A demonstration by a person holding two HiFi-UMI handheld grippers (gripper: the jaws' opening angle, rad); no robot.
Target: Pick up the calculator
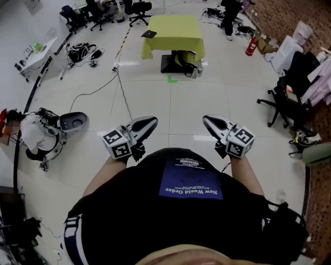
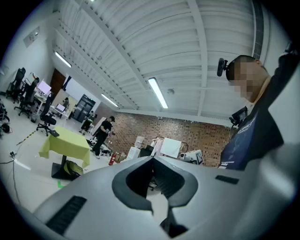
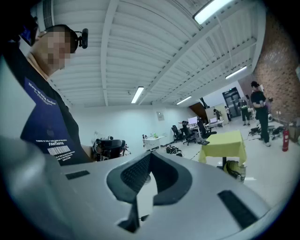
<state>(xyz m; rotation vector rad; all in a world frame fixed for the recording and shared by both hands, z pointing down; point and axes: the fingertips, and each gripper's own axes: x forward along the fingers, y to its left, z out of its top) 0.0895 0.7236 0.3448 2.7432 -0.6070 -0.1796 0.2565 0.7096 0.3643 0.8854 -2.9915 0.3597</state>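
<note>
The white tiled floor (image 1: 170, 108) took up most of what I saw, a broad open stretch running from the wearer's dark shirt (image 1: 181, 207) at the near edge to the far table (image 1: 173, 31) under its yellow-green cloth. That middle lane lay open. Clutter kept to the edges: a brick wall (image 1: 279, 15) and a black office chair (image 1: 282, 103) on the right, a heap of headgear and straps (image 1: 44, 134) on the left, and more chairs (image 1: 93, 13) along the far left. A person in black (image 1: 230, 15) stood beyond the table's far right corner. A dark bag (image 1: 187, 59) sat by the table's base.

Both grippers were held level, just ahead of the shirt and well apart from each other. The left gripper (image 1: 151, 122) had its jaws clenched, tips meeting, with nothing between them. The right gripper (image 1: 208, 120) was the same, jaws pressed together and empty.

A thin black cable (image 1: 123, 96) crossed the floor from the table's left side toward the left gripper. A red fire extinguisher (image 1: 252, 46) stood near the brick wall. The calculator (image 1: 149, 34), a small dark flat slab, lay on the table's near left corner, close to the cloth's edge and far from both grippers. A small green mark (image 1: 171, 79) showed on the floor, just nearer than the table's base.
</note>
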